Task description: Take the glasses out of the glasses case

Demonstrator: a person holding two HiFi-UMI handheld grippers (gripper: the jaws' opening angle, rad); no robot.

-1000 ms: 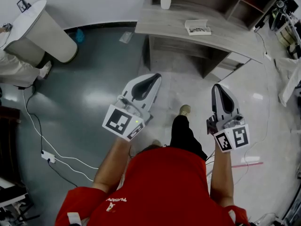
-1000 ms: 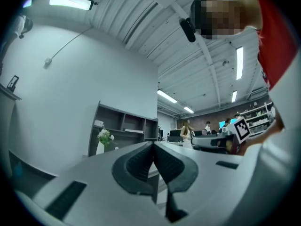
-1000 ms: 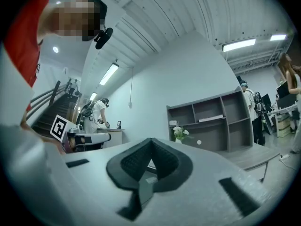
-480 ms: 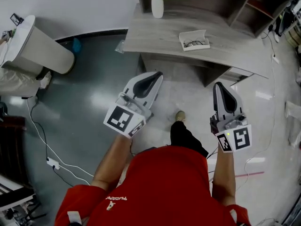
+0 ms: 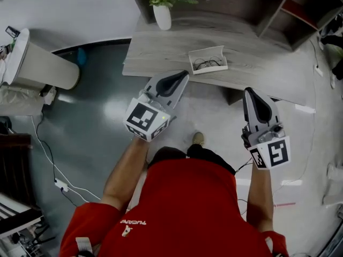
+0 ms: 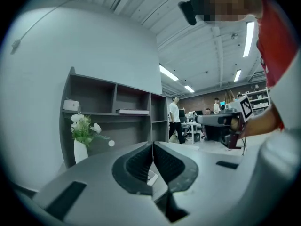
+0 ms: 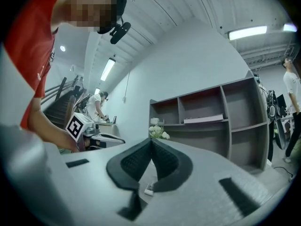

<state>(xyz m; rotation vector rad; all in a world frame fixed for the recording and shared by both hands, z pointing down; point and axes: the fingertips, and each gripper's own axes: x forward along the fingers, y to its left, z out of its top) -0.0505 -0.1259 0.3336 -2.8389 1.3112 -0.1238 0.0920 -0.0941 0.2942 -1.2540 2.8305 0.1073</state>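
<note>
An open white glasses case (image 5: 208,61) lies on the grey wooden desk (image 5: 257,63), with dark-framed glasses (image 5: 207,63) inside it. My left gripper (image 5: 184,77) is shut and empty, its tips at the desk's front edge, just short and left of the case. My right gripper (image 5: 251,93) is also shut and empty, held below the desk's front edge to the right of the case. In the left gripper view (image 6: 153,145) and the right gripper view (image 7: 151,141) the dark pads meet with nothing between them.
A white vase with flowers (image 5: 162,16) stands at the desk's back left. A grey shelf unit (image 5: 241,4) rises behind the desk. A white bin (image 5: 37,68) and floor cables (image 5: 48,159) lie to the left. People stand far off in the room.
Both grippers have come forward toward the desk, still shut. The desk and case now sit much nearer in the head view, with the left gripper's tips reaching the desk edge.
</note>
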